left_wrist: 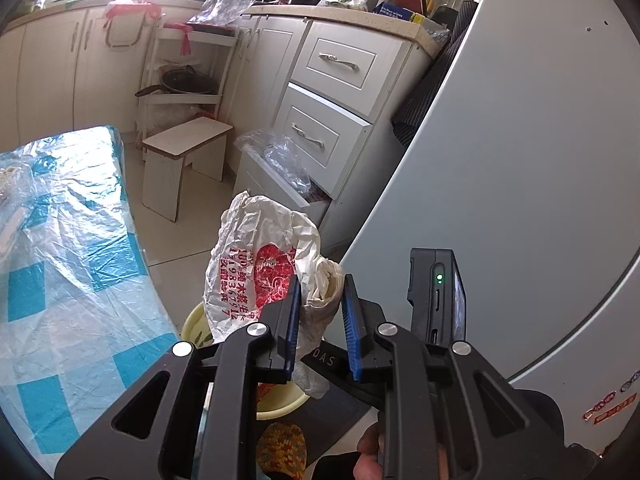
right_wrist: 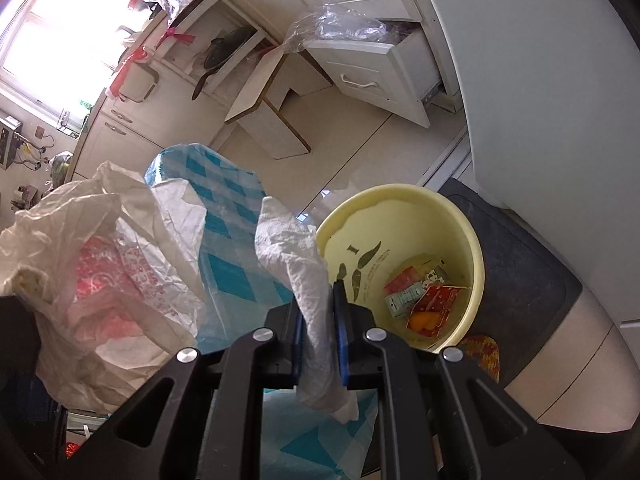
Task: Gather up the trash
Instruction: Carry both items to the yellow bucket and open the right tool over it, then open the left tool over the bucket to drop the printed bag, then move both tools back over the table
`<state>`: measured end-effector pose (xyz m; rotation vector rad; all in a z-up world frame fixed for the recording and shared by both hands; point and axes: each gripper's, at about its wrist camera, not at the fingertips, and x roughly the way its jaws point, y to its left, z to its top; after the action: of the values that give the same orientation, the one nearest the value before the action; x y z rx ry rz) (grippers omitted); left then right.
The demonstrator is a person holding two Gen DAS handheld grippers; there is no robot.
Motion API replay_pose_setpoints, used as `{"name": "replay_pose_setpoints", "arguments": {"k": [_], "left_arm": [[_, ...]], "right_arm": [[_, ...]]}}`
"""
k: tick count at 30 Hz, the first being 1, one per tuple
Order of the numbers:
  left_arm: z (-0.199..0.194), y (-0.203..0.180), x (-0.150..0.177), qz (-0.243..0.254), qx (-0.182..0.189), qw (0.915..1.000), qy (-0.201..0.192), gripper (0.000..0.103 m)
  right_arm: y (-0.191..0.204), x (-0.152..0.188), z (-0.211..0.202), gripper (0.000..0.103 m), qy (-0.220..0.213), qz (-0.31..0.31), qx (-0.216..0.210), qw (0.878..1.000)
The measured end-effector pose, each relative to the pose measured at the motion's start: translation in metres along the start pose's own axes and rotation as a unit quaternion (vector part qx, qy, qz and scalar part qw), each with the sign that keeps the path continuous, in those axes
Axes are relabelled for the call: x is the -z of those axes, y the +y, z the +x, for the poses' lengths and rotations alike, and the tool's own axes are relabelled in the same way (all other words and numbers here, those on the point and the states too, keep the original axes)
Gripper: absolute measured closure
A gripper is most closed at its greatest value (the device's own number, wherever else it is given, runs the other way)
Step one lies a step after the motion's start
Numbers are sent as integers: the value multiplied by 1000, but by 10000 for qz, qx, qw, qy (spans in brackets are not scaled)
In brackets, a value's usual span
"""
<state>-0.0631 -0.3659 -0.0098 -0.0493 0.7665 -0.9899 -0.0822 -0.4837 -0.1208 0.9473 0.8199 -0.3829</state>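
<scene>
Trash in both grippers: my left gripper (left_wrist: pixel 320 300) pinches the crumpled plastic bag (left_wrist: pixel 256 264), my right gripper (right_wrist: pixel 318 312) clamps narrowly on a paper towel (right_wrist: pixel 296 256), both above the yellow bin (right_wrist: pixel 476 256). Drop-off step, I reckon; next I centre over it and release.

crinkled plastic bag (left_wrist: pixel 256 264), soft paper towel (right_wrist: pixel 298 256)

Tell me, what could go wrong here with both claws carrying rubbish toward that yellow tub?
The left claw pinches only a corner of the bulky plastic bag; it might snag on the yellow tub rim or spill over. The crumpled paper towel in the right claw hangs beside the rim, so dropping it now could miss. The claws are close and might bump.
</scene>
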Motion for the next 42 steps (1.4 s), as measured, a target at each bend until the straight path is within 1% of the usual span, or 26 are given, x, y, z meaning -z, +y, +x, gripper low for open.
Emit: {"name": "replay_pose_setpoints", "arguments": {"k": [4, 6, 7, 9, 10, 12, 15, 16, 17, 18, 20, 24, 28, 33, 38, 42], "left_arm": [[18, 3, 1, -83, 5, 9999, 132, 84], [30, 5, 1, -139, -24, 9996, 233, 84], [34, 5, 3, -153, -44, 9995, 270, 84], [43, 7, 5, -181, -99, 9991, 357, 84], [47, 9, 6, -210, -127, 9989, 389, 83], [53, 12, 8, -276, -202, 9984, 455, 82], [57, 15, 11, -330, -278, 9978, 506, 74], [57, 17, 11, -354, -307, 9976, 507, 70], [58, 18, 11, -382, -336, 9974, 504, 65], [57, 19, 11, -403, -358, 9974, 488, 62], [56, 20, 9, -419, -394, 9972, 472, 51], [52, 23, 7, -422, -426, 9970, 484, 47], [43, 26, 8, -424, -504, 9968, 444, 44], [26, 29, 7, -351, -757, 9958, 364, 36], [4, 30, 10, -194, -1040, 9939, 319, 25], [-16, 29, 13, -5, -1233, 9920, 266, 20]], "right_arm": [[-5, 0, 3, 86, 53, 137, 56, 9999], [-9, -2, 6, 83, 82, 222, 114, 9997], [-11, -3, 7, 75, 88, 280, 143, 9995], [-16, -4, 8, 61, 64, 419, 256, 9988], [-19, -5, 9, 57, 54, 492, 286, 9984], [-24, -6, 10, 53, 89, 615, 377, 9974], [-30, -6, 10, 48, 93, 762, 397, 9963], [-31, -7, 9, 45, 66, 781, 419, 9960], [-31, -8, 8, 43, 26, 792, 441, 9959], [-32, -8, 7, 42, -22, 803, 472, 9956], [-33, -9, 4, 42, -91, 867, 481, 9950], [-37, -9, -3, 39, -268, 1011, 439, 9935], [-33, -11, -6, 37, -372, 957, 380, 9940], [-24, -13, -5, 37, -400, 803, 257, 9956], [-13, -13, -7, 35, -492, 625, 202, 9966], [-3, -14, -8, 34, -577, 467, 178, 9971]]}}
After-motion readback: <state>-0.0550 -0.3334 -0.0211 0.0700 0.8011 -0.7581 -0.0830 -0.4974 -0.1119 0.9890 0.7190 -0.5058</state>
